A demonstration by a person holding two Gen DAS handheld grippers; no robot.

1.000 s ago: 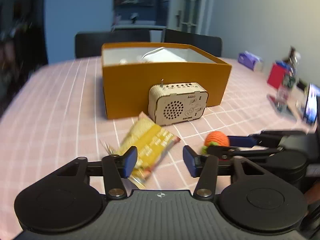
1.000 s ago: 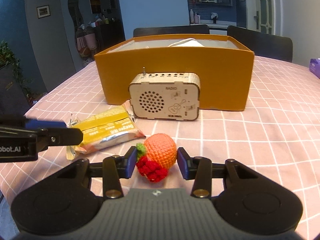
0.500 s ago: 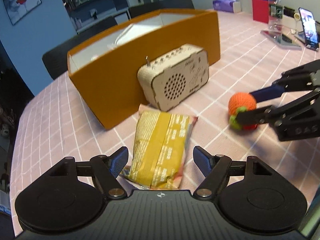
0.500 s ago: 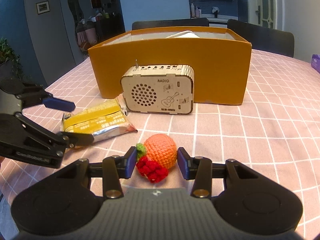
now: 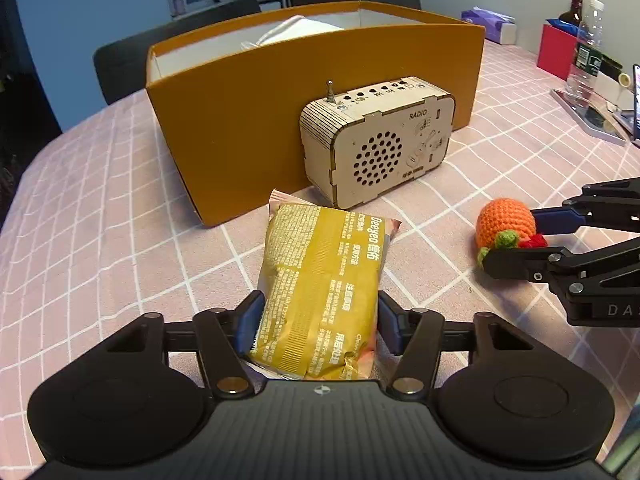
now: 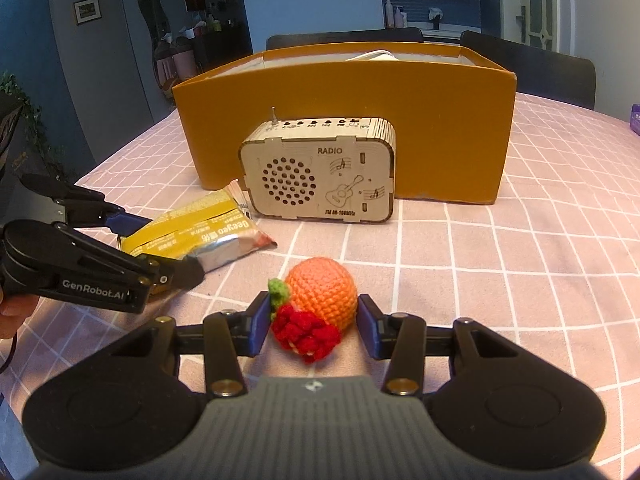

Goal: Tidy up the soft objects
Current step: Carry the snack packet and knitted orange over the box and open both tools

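Note:
A yellow snack packet (image 5: 320, 280) lies on the pink checked tablecloth, in front of the orange box (image 5: 280, 92). My left gripper (image 5: 318, 324) straddles the packet's near end. Its jaws are closing and both pads touch the packet's sides. To the right, a crocheted orange toy (image 6: 322, 294) with a green leaf and red tuft sits between the pads of my right gripper (image 6: 312, 324), which is shut on it. The right wrist view shows the left gripper (image 6: 160, 246) on the packet (image 6: 192, 228). Something white and soft (image 5: 296, 30) lies inside the box.
A wooden radio (image 5: 380, 148) stands against the box's front wall, just beyond the packet. At the table's far right are a plastic bottle (image 5: 582, 52), a red box (image 5: 554, 50), a purple tissue pack (image 5: 486, 20) and a phone. Dark chairs stand behind the table.
My left gripper has come down and forward over the yellow packet; its jaws widened, then closed in on the packet's sides. The right gripper and the crocheted toy stayed put.

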